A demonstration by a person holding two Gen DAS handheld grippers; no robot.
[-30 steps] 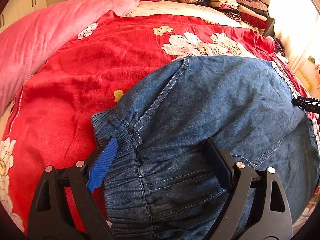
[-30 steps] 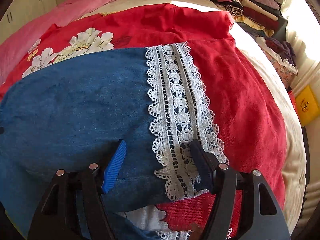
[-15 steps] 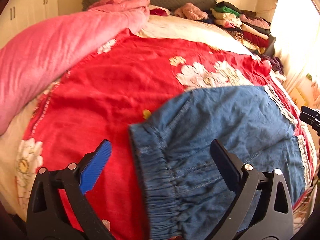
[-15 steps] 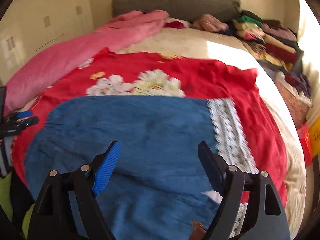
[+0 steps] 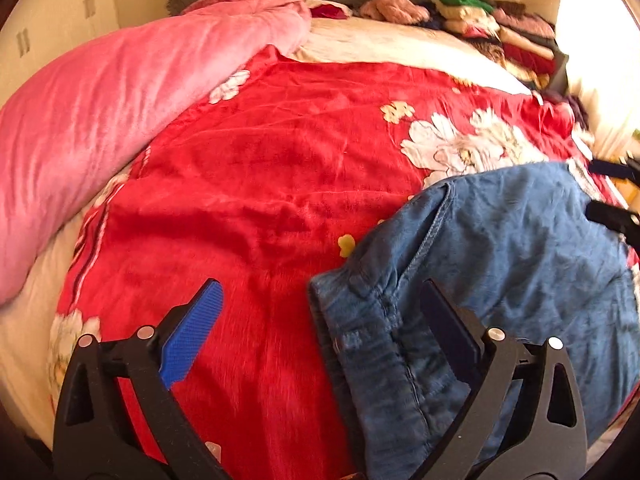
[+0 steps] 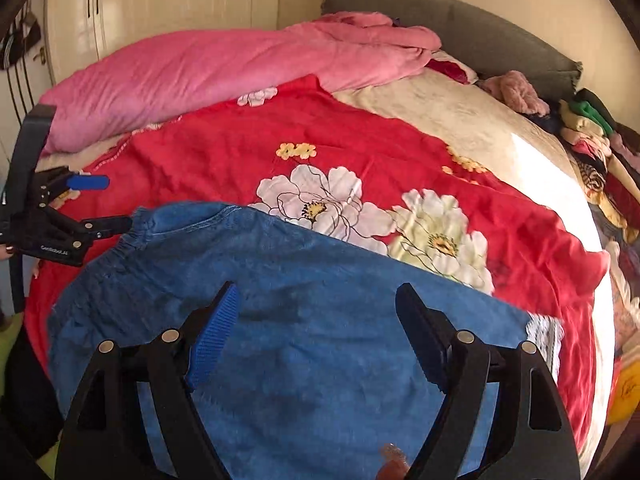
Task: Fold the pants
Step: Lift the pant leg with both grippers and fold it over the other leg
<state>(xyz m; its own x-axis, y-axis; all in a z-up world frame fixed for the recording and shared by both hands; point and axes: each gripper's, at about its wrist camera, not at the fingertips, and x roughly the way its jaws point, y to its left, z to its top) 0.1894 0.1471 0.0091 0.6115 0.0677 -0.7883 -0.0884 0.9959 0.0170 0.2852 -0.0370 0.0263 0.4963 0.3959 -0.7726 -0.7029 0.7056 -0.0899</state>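
Blue denim pants (image 5: 500,248) lie folded flat on the red floral blanket (image 5: 260,160), elastic waistband (image 5: 360,340) at the left end and white lace hem (image 6: 542,334) at the right. My left gripper (image 5: 320,286) hovers above the waistband's edge. Its jaws stand wide and are closing slightly, with only bed and denim far below them and nothing gripped. In the right wrist view it shows at the left edge, the left gripper (image 6: 104,203). My right gripper (image 6: 318,288) is open above the middle of the pants (image 6: 340,380), touching nothing.
A pink duvet (image 6: 200,68) is bunched along the bed's far left side. Stacks of folded clothes (image 6: 592,140) line the far right edge below a grey headboard (image 6: 480,28). White wardrobe doors (image 6: 160,0) stand behind the bed.
Both grippers have lifted and drawn back from the pants. The left one slid left off the waistband. The right one swung from the lace hem toward the pants' middle and opened wider.
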